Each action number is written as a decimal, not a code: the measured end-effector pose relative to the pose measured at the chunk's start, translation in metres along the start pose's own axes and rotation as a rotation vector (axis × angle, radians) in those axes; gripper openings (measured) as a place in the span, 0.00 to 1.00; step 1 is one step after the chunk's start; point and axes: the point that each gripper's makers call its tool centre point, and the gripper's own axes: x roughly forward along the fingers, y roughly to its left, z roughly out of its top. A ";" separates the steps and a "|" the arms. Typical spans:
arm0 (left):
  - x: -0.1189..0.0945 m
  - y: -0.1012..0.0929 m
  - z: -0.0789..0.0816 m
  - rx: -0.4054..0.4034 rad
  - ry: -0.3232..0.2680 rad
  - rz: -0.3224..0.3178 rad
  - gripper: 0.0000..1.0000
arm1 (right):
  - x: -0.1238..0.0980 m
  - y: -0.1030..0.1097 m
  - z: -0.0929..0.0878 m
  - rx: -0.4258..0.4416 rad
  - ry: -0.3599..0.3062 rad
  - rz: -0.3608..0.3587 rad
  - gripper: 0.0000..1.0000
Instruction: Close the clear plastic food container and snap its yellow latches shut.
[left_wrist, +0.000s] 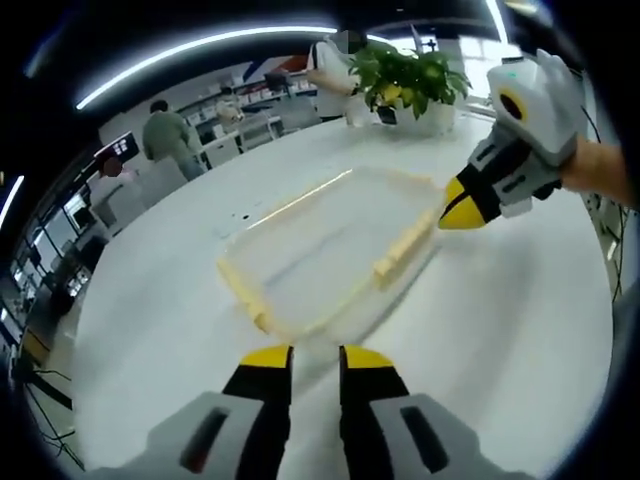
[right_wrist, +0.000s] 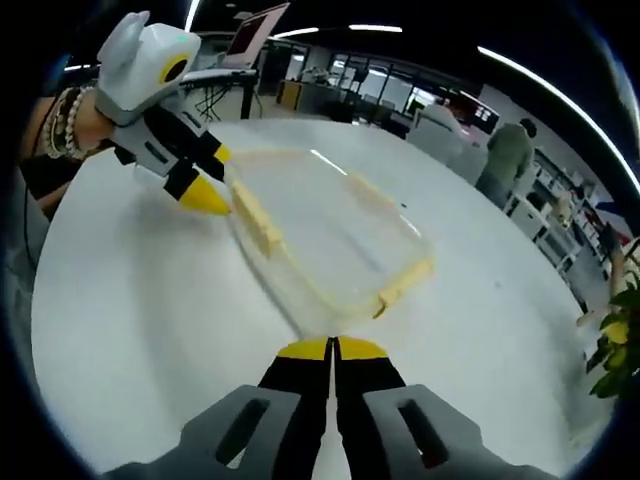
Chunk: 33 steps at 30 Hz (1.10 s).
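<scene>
A clear plastic container lies flat on the white table, with pale yellow latches along its sides. My left gripper stands just short of its near edge, jaws slightly apart and nothing between them. My right gripper comes in from the right with its yellow tips together, close to the container's right corner. In the right gripper view the container lies ahead of my shut right gripper, and my left gripper sits at the far left latch.
A potted plant stands at the table's far edge. A laptop rests on a stand beyond the table. People stand among desks in the background. Bare table surrounds the container.
</scene>
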 end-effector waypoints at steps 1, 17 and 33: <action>-0.001 0.000 0.000 -0.003 0.000 0.001 0.10 | 0.000 0.000 0.001 0.000 -0.003 -0.003 0.00; -0.003 0.009 0.002 0.001 -0.018 0.038 0.00 | 0.002 0.006 0.004 -0.002 -0.004 0.007 0.00; -0.028 0.018 0.002 -0.063 -0.047 0.085 0.01 | -0.016 0.001 0.007 0.030 -0.019 -0.018 0.00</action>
